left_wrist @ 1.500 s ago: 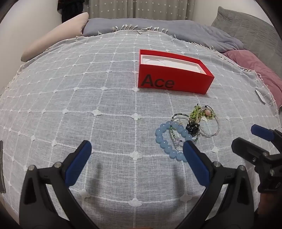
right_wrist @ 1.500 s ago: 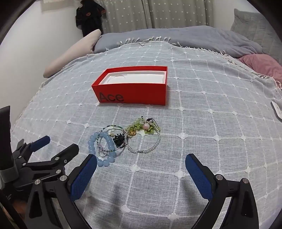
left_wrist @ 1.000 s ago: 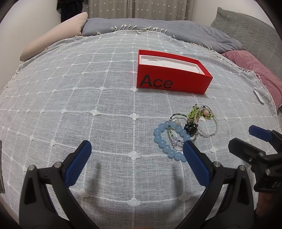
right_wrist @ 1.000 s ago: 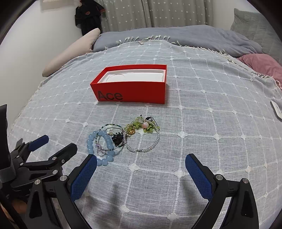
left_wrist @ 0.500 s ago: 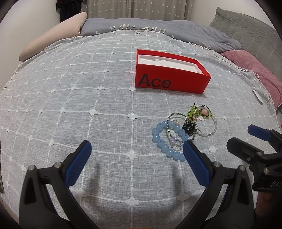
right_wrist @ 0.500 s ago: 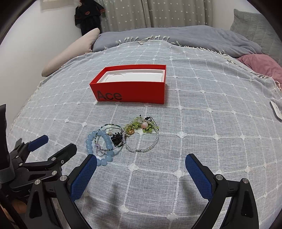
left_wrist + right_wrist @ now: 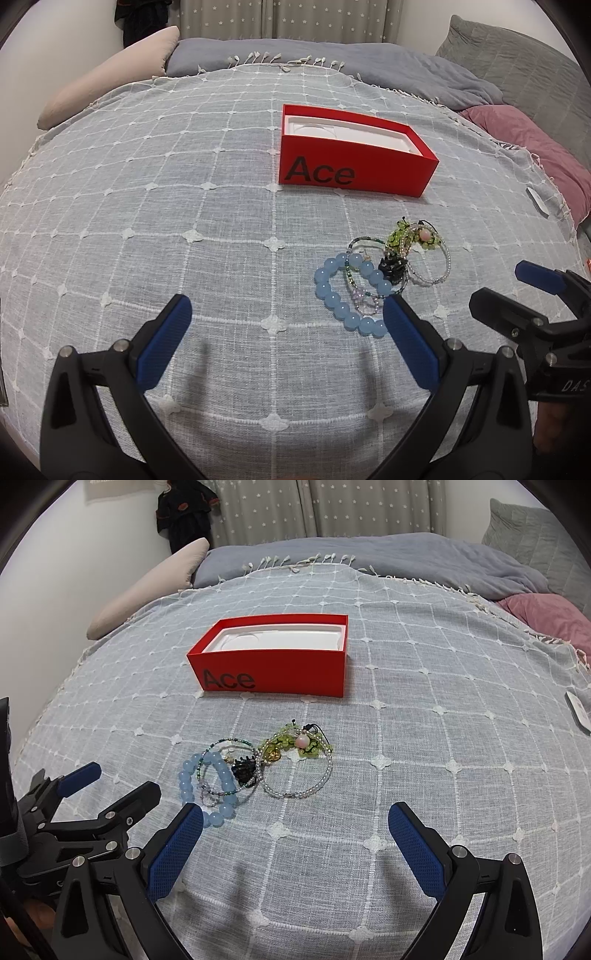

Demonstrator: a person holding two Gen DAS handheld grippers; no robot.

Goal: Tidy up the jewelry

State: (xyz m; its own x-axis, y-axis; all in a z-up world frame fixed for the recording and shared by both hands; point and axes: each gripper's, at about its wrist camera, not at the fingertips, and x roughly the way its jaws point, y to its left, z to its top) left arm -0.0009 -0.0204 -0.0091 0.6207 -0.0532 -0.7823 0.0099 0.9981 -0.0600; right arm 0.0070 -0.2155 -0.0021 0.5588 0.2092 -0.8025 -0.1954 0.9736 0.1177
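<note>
Both views have crept slightly closer to the bed surface over the last second and a half. In the left wrist view the jewelry pile (image 7: pixel 380 280) has slid a little left and down in the frame, and the red box (image 7: pixel 354 166) likewise. The shift is small. Nothing on the bed has been touched or displaced; the pile's layout matches the earlier frames.

Left hand-held gripper (image 7: pixel 284 332): jaws wide apart, empty, hovering over bare bedspread (image 7: pixel 147 206) at lower centre of frame. Its right blue pad sits just beside the blue bead bracelet (image 7: pixel 347 295) in the picture, contact not evident.

Right hand-held gripper (image 7: pixel 295 840): also wide, empty, lower centre of its frame, with the pile just above and left of its left pad.

Jewelry lies in one tangle mid-frame: blue bead bracelet (image 7: pixel 207 786), thin dark-green beaded strand, small black charm, clear bead bracelet (image 7: pixel 299 779), green cluster with a pink bead (image 7: pixel 301 742). All overlap or touch. The red box (image 7: pixel 273 657) stands beyond the pile, lid off, white moulded insert showing, nothing in it.

Judgement: approach phase only; sorting not begun. The tangle probably needs pieces lifted singly.

Writing: "Ace" in black on the box's near side. Partial white letters "DAS" on the right gripper's body at the left view's lower right edge. A small white tag at the far right edge is unreadable.
</note>
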